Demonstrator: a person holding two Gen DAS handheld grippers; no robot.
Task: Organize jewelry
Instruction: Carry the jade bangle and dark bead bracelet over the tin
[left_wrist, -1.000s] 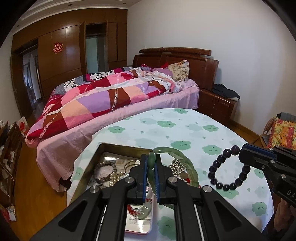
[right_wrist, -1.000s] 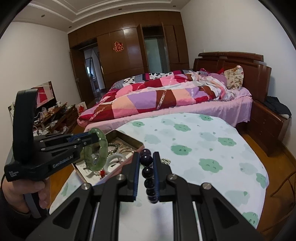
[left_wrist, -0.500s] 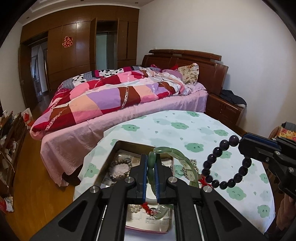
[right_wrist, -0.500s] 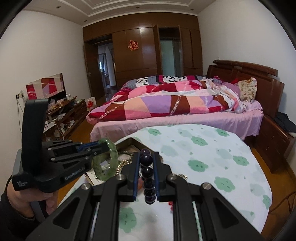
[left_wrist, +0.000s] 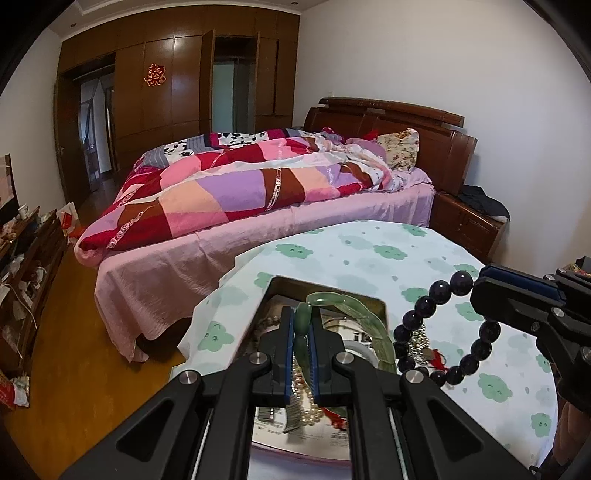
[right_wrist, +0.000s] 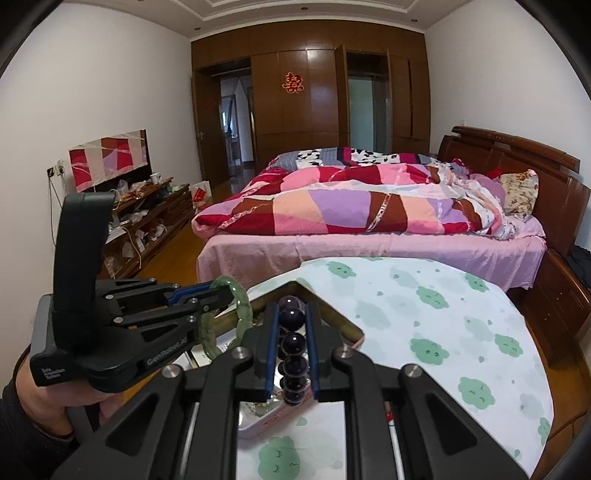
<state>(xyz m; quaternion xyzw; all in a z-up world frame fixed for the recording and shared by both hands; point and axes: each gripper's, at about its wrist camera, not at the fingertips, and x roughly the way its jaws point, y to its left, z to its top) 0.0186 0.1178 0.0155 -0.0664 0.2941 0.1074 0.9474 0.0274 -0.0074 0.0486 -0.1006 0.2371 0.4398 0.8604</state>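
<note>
My left gripper (left_wrist: 302, 328) is shut on a green jade bangle (left_wrist: 354, 314) and holds it above the open metal tin (left_wrist: 332, 291). The bangle and left gripper also show in the right wrist view (right_wrist: 236, 295). My right gripper (right_wrist: 291, 325) is shut on a dark purple bead bracelet (right_wrist: 293, 341), lifted over the tin's corner (right_wrist: 332, 317). In the left wrist view the bracelet (left_wrist: 424, 306) hangs from the right gripper (left_wrist: 480, 280) to the right of the bangle. The tin holds pearl strands (left_wrist: 306, 402) and other jewelry, mostly hidden behind the grippers.
The tin sits on a round table with a white cloth with green prints (left_wrist: 388, 254) (right_wrist: 443, 314). A bed with a patchwork quilt (left_wrist: 240, 192) stands just beyond the table. A wooden nightstand (left_wrist: 469, 225) is at right, a cluttered low cabinet (right_wrist: 147, 214) at left.
Both grippers have risen with their pieces and swung left, so the tin sits lower and nearer. The bangle and the bead bracelet have come closer together.
</note>
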